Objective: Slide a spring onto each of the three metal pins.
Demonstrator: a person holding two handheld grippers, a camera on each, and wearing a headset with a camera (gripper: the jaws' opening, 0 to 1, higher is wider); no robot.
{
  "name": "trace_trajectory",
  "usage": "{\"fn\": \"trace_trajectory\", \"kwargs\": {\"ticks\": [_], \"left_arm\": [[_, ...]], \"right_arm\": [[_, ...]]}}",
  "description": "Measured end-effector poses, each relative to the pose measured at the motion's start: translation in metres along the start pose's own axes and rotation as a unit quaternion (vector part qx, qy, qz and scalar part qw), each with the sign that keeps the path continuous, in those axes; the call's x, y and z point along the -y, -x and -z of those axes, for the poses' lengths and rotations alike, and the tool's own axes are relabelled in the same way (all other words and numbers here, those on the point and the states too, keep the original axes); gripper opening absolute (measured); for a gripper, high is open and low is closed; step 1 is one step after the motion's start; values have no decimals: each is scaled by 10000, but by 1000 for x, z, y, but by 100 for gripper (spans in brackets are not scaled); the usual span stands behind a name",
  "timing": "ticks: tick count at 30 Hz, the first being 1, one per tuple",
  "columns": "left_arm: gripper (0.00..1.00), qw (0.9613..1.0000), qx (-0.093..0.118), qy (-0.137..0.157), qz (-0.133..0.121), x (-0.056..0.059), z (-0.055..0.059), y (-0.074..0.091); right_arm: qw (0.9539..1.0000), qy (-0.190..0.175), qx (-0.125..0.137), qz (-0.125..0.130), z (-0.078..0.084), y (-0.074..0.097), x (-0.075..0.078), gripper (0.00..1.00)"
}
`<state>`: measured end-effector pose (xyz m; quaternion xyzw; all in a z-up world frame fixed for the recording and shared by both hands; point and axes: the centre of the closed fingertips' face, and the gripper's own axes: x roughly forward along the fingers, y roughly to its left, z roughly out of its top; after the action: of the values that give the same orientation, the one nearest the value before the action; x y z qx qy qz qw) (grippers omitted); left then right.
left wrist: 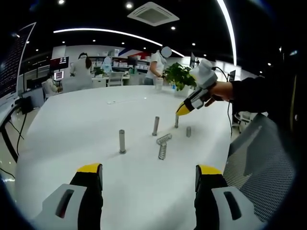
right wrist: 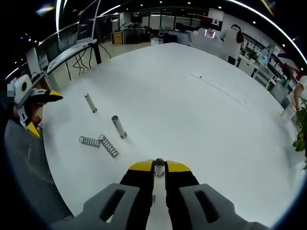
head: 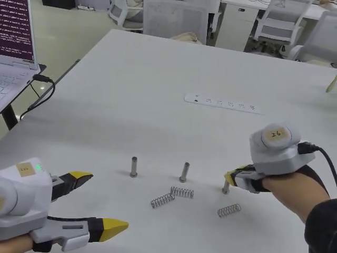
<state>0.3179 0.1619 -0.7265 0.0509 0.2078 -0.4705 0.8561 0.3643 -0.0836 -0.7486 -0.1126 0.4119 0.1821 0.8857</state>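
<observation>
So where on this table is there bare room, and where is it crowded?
Crowded: the near edge, with the left pin, middle pin and right pin, which the right hand-held gripper is shut on, the three springs, and the open left hand-held gripper. Free: the tabletop between those pins and the power strip, and the left side toward the laptop.

left pin (head: 134, 166), middle pin (head: 184, 172): grey metal, upright, bare | right pin (right wrist: 159, 168): upright, between right tool (head: 230, 176) tips | left spring (head: 162, 200), middle spring (head: 181, 192): lying, ends nearly meeting | right spring (head: 229, 210): lying apart
</observation>
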Motion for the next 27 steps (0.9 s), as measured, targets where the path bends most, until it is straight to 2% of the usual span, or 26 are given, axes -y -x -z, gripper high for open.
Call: {"fn": "trace_trajectory", "kwargs": {"ticks": [27], "left_arm": [[76, 10000, 25, 5, 14, 1, -2, 0]], "right_arm": [[9999, 111, -45, 44, 2, 1, 1, 6]]}}
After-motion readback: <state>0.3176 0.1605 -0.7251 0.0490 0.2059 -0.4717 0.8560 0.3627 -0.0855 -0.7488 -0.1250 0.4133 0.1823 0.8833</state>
